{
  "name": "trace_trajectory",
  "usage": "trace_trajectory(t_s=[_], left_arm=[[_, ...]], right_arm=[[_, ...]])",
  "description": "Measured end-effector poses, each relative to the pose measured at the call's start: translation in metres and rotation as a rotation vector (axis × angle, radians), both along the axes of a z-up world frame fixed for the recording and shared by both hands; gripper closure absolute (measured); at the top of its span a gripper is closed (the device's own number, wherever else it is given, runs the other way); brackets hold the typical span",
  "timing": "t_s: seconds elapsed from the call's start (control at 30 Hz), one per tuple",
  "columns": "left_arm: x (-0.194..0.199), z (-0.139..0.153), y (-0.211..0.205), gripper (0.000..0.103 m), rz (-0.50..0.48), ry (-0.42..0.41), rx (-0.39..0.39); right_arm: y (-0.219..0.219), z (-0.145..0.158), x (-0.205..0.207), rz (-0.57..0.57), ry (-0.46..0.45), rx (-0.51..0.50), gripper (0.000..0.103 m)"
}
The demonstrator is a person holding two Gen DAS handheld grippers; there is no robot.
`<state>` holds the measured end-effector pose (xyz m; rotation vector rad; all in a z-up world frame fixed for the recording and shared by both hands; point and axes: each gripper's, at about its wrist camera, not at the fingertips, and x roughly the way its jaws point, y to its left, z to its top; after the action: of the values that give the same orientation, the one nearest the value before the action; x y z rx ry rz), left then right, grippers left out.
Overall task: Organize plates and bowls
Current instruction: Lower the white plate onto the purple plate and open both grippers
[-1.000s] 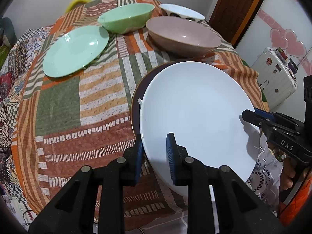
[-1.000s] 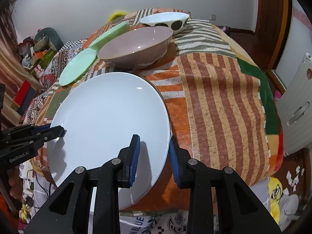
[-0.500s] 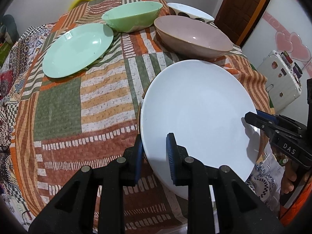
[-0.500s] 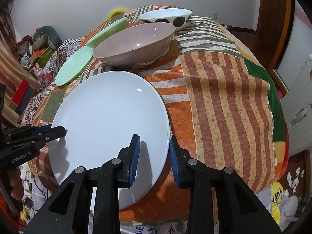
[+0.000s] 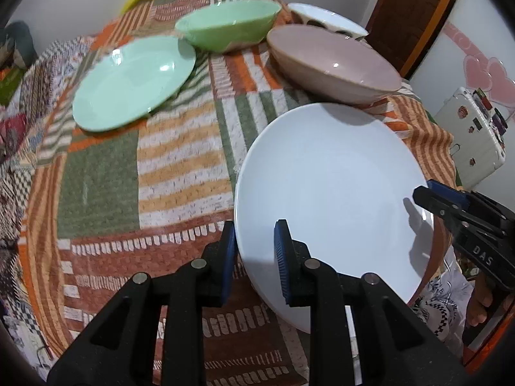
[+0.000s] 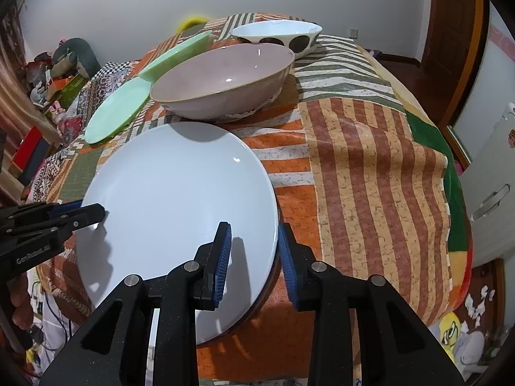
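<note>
The white plate (image 5: pixel 331 193) lies at the near edge of the patchwork cloth (image 5: pixel 173 167), atop a dark plate (image 6: pixel 257 305), with the left gripper (image 5: pixel 254 257) clamped on its rim and the right gripper (image 6: pixel 254 257) straddling the opposite rim, pads slightly apart.

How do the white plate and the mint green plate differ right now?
The white plate sits at the near table edge with both hand-held grippers at its rim; the mint green plate lies untouched farther back on the left. The white plate rests on a dark plate, the green one directly on the cloth. The white one looks larger. Both are round, plain and glossy.
</note>
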<state>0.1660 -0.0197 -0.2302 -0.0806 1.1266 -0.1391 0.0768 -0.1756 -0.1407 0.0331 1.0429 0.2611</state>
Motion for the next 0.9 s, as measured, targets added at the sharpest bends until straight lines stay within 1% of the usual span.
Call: trace_trajectory(t_s=[0.1, 0.2, 0.37, 0.47, 0.5, 0.53, 0.6, 0.63, 0.7, 0.73, 0.9], left_arm=[[0.0, 0.001, 0.001, 0.08, -0.002, -0.007, -0.007], [-0.004, 0.011, 0.002, 0.08, -0.001, -0.047, 0.006], [-0.011, 0.035, 0.011, 0.08, 0.004, -0.103, -0.001], [-0.016, 0.05, 0.023, 0.077, 0.022, -0.139, -0.014], [-0.018, 0.054, 0.027, 0.076, 0.029, -0.151, -0.015], [-0.021, 0.06, 0.034, 0.073, 0.038, -0.167, -0.018], [-0.024, 0.069, 0.045, 0.063, 0.064, -0.195, -0.018], [-0.026, 0.074, 0.053, 0.056, 0.085, -0.216, -0.016], [-0.028, 0.082, 0.071, 0.055, 0.124, -0.249, -0.009], [-0.028, 0.084, 0.078, 0.055, 0.138, -0.255, -0.006], [-0.022, 0.089, 0.128, 0.055, 0.233, -0.272, -0.011]], right_arm=[[0.003, 0.0, 0.0, 0.005, -0.01, -0.016, 0.073], [0.001, 0.002, 0.0, -0.009, -0.013, -0.022, 0.073], [0.001, 0.022, -0.002, -0.016, -0.058, -0.004, 0.072], [0.009, 0.036, -0.002, 0.003, -0.093, 0.004, 0.067], [0.013, 0.041, -0.002, 0.013, -0.109, 0.009, 0.063], [0.017, 0.046, -0.002, 0.021, -0.124, 0.014, 0.06], [0.03, 0.056, -0.001, 0.044, -0.151, 0.028, 0.058], [0.035, 0.059, 0.001, 0.055, -0.158, 0.035, 0.057], [0.05, 0.064, 0.007, 0.08, -0.169, 0.051, 0.056], [0.056, 0.064, 0.008, 0.089, -0.172, 0.056, 0.054], [0.094, 0.066, 0.02, 0.137, -0.177, 0.076, 0.054]])
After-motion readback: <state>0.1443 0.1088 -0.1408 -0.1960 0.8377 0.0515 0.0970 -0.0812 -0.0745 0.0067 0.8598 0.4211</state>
